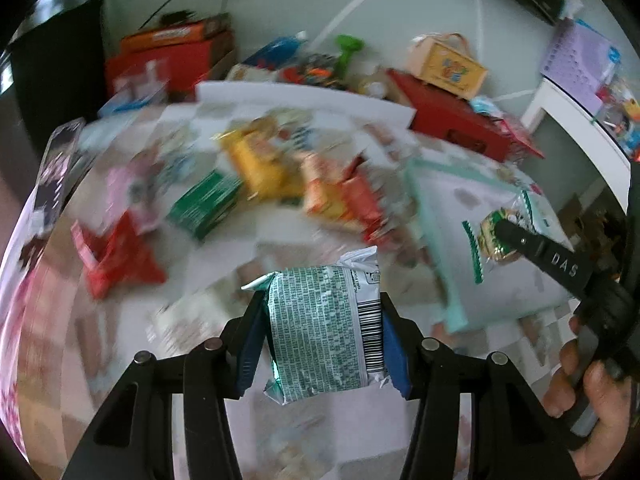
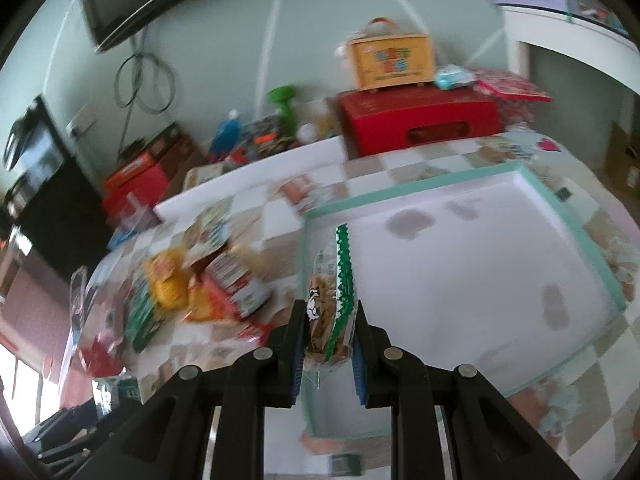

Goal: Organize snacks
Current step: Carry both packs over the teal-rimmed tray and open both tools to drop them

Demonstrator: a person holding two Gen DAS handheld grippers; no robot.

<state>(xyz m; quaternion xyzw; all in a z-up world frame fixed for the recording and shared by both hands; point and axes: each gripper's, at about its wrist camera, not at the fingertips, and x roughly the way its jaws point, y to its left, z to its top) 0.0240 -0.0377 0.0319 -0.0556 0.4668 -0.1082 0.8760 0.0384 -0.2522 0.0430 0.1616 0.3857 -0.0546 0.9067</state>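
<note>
With both claws loaded, the left claw [image 1: 320, 344] clamped on a green-printed packet [image 1: 324, 328] and the right claw [image 2: 330, 344] pinching a clear snack bag [image 2: 332, 308], I should carry each over the mint-rimmed tray [image 2: 580, 232] before releasing low.

I count two grippers, my left gripper [image 1: 322, 336] and my right gripper [image 2: 329, 334], and each holds one packet. One mint-edged tray [image 2: 576, 224] lies at right. The blurred snack pile [image 1: 280, 176] in the centre I cannot count exactly.
</note>
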